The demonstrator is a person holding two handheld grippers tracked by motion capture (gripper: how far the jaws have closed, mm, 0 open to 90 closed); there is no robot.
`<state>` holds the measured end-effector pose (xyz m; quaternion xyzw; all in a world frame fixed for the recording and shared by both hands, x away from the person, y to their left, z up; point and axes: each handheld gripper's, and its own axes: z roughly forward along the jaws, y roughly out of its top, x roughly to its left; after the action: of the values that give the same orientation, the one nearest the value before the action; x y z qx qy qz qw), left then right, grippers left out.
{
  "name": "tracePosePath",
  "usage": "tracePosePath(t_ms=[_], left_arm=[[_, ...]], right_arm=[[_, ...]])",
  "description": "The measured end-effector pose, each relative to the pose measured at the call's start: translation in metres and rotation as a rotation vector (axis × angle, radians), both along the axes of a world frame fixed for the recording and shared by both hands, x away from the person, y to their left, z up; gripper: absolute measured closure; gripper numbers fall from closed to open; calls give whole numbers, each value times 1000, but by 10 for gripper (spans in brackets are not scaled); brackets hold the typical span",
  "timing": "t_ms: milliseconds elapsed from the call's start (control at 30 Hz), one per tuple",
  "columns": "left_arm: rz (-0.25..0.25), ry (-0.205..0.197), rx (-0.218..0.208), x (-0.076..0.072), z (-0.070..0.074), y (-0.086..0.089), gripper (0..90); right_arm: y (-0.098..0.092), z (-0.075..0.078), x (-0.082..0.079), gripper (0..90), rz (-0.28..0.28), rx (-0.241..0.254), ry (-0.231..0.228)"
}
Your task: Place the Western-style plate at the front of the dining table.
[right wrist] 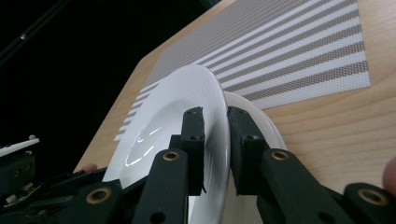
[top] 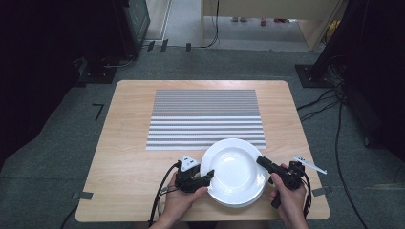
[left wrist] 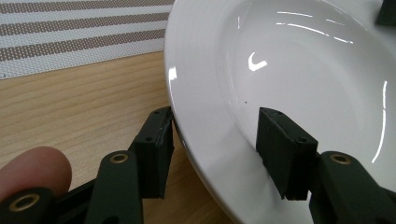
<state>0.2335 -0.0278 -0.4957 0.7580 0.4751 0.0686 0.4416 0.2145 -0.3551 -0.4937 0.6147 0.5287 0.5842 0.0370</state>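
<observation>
A white deep plate (top: 234, 167) lies on a second white plate (top: 241, 204) at the table's front, right of centre. My right gripper (top: 260, 160) is shut on the top plate's right rim; in the right gripper view its jaws (right wrist: 215, 140) pinch the top plate (right wrist: 159, 121), whose rim stands a little off the lower plate (right wrist: 268, 126). My left gripper (top: 210, 174) is open at the plate's left rim. In the left gripper view it (left wrist: 215, 149) straddles the plate (left wrist: 303, 70), one jaw outside under the rim, the other over the bowl, with a wide gap between them.
A grey and white striped placemat (top: 205, 117) lies on the wooden table (top: 129, 157) just behind the plates, its front edge under the plates' far rim. Cables trail from both grippers over the table's front edge. Dark equipment and cables stand on the floor around the table.
</observation>
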Motion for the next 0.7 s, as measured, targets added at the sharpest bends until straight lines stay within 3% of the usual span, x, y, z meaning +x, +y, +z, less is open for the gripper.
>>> tracePosePath(t_ms=[133, 300, 333, 467, 600, 700], left_arm=[[8, 8, -20, 1, 0, 2, 494], [39, -23, -36, -1, 1, 3, 545], [47, -22, -43, -1, 1, 3, 561], [57, -19, -71, 0, 2, 6, 582], [51, 6, -116, 3, 2, 12, 606], [52, 7, -126, 3, 3, 13, 615]], right_arm=[[2, 2, -1, 798, 3, -29, -18], [3, 2, -3, 804, -2, -8, -18], [2, 1, -4, 810, -11, 14, -8], [3, 0, -4, 814, -18, 27, -2], [5, 0, -4, 814, -15, 30, -8], [6, 1, -5, 814, -12, 25, -18]])
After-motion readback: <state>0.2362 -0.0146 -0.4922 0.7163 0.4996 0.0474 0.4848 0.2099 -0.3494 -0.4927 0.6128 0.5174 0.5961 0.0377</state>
